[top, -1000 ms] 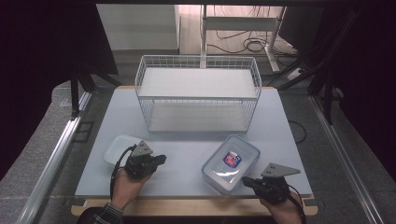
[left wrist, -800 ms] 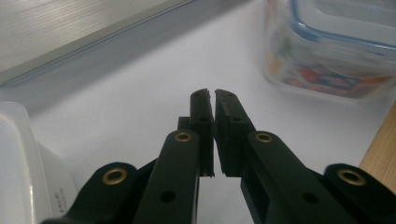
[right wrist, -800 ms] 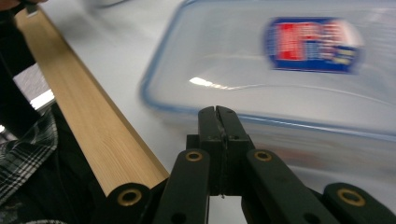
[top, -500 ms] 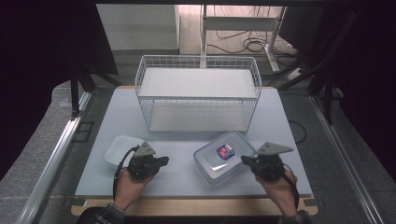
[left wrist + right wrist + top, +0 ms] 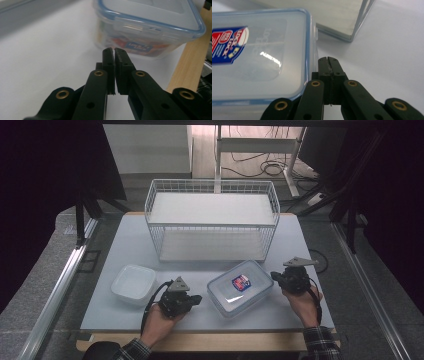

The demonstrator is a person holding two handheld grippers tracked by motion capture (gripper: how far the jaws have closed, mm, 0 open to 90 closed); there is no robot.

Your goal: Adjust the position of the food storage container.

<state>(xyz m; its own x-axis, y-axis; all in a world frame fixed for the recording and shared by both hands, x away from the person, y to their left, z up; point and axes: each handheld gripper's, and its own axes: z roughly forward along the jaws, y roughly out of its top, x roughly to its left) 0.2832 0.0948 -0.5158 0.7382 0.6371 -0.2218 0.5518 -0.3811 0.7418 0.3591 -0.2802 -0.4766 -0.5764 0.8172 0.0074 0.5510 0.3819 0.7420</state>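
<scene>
Lidded box point(image 5: 240, 287) sits near the table's point(image 5: 125, 240) front edge at six o'clock, between my clenched left gripper point(image 5: 197, 298) at nine and clenched right gripper point(image 5: 273, 275) at three.

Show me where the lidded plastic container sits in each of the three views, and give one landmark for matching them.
High view: lidded container at lower centre, between the two grippers.
Left gripper view: top right, beyond the closed jaws.
Right gripper view: left half, beside the closed jaws.
Shared landmark: its blue-and-red label.
</scene>
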